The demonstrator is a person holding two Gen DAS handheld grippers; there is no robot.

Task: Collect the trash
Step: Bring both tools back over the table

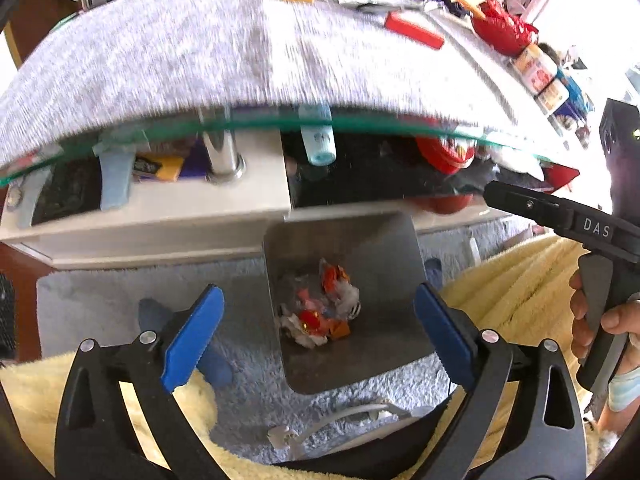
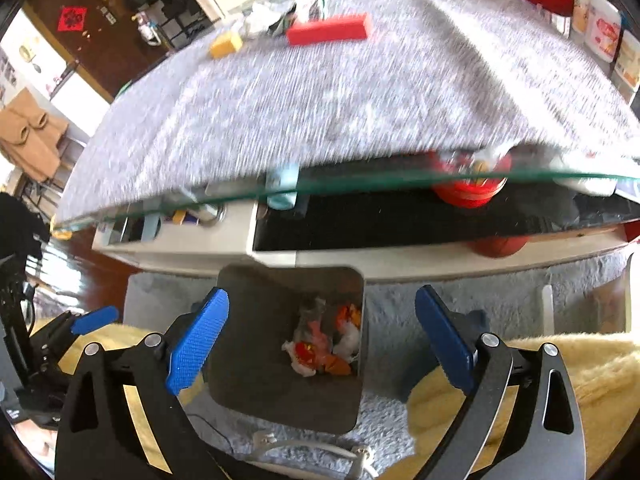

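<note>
A grey square trash bin (image 1: 368, 240) (image 2: 256, 380) stands on the pale carpet in front of the glass table. Crumpled red, orange and white wrappers (image 1: 320, 312) (image 2: 324, 344) lie at its bottom. My left gripper (image 1: 320, 336) hangs above the bin, open, with nothing between its blue pads (image 1: 192, 340). My right gripper (image 2: 322, 336) is also over the bin, open and empty. The right gripper's black body (image 1: 580, 224) and the hand holding it show at the right of the left wrist view. A blue pad of the left gripper (image 2: 96, 318) shows at the left of the right wrist view.
A glass table (image 1: 360, 122) (image 2: 400, 178) covered by a grey cloth (image 1: 200, 60) (image 2: 320, 100) carries a red box (image 1: 414, 32) (image 2: 330, 28), a yellow block (image 2: 226, 44) and jars (image 1: 540, 72). A yellow blanket (image 1: 520, 272) (image 2: 560, 364) lies on both sides. A white cable (image 2: 304, 448) runs below the bin.
</note>
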